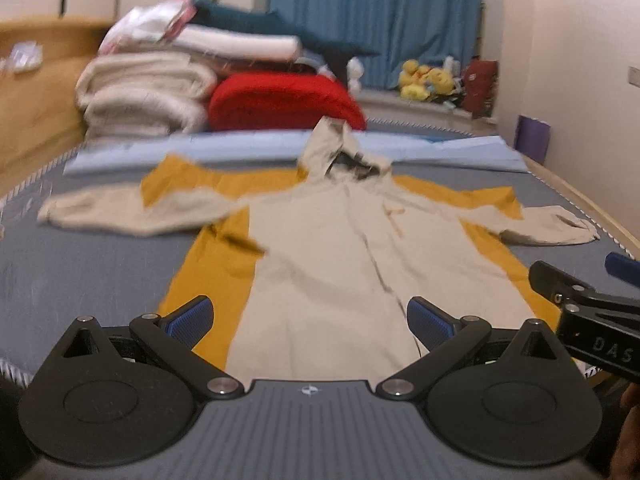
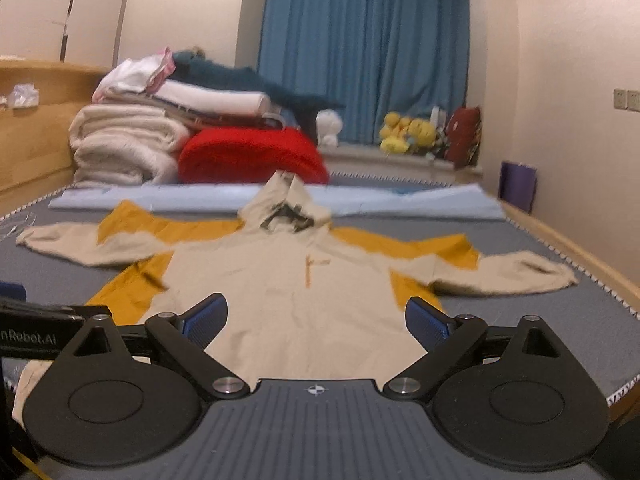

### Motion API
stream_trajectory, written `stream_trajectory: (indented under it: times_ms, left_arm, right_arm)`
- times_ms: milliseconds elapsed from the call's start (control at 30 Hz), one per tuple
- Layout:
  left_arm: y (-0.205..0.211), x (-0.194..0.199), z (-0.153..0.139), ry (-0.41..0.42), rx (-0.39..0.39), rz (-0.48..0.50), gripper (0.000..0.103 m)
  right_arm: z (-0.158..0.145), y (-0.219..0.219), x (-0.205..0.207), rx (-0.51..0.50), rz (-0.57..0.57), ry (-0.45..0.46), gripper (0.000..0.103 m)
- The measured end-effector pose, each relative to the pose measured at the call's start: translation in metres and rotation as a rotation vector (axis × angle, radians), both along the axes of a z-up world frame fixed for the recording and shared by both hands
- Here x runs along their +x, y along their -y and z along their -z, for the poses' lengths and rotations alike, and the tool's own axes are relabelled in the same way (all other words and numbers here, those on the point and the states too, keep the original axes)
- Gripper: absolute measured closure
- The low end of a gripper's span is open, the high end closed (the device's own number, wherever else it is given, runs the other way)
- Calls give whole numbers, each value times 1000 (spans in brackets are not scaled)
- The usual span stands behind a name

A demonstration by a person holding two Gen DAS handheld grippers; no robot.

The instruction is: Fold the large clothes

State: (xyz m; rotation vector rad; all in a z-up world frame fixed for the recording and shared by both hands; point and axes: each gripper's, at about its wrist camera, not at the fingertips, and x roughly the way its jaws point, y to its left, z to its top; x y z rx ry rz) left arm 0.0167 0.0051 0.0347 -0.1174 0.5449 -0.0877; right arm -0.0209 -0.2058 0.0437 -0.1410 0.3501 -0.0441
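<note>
A beige hooded jacket (image 1: 340,248) with mustard-yellow side panels lies flat and face up on the grey bed (image 1: 80,264), sleeves spread out, hood toward the far end. It also shows in the right wrist view (image 2: 288,292). My left gripper (image 1: 310,322) is open and empty over the jacket's hem, left of the zip. My right gripper (image 2: 316,322) is open and empty over the hem's right part. The right gripper's body shows at the right edge of the left wrist view (image 1: 588,308).
A pile of folded blankets (image 1: 144,92) and a red cushion (image 1: 280,100) stand at the bed's far left. A light blue sheet (image 1: 260,152) lies behind the hood. Yellow plush toys (image 1: 428,80) sit by the blue curtain (image 1: 376,16). A wooden headboard (image 1: 36,112) runs along the left.
</note>
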Motion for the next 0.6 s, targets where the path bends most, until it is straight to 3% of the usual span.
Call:
stream_trajectory:
  times_ms: [100,200,333,367,433,533,567,600]
  left_arm:
    - [0,19,-10,15,62,44,4]
    - [-6,45,-21,46,59,59,9]
    - [-21,100,-31,99,70,87,33]
    - [-28,118,-31,106,73,87,43]
    - [-47,157,-28,98,66,82,59]
    - [-83,217,-20,83,77,49,73]
    - [-94,236,-15,69,97,29,74]
    - [-106,253,-9,53,128,9,74]
  right_arm:
    - [-10,7,5,5,6,2,8]
    - [-23,17,16,23,6,-21,8]
    - [-48,19,49,14,-31,-9,9]
    - [-55,18,60,12,-43,-3,12]
    - [-68,17,86,19,-68,9,19]
    - [-83,13,129,56,-115,18,46]
    - [-86,10,144,68,-134,17,57]
    - [-88,7,160,77,-151,16,62]
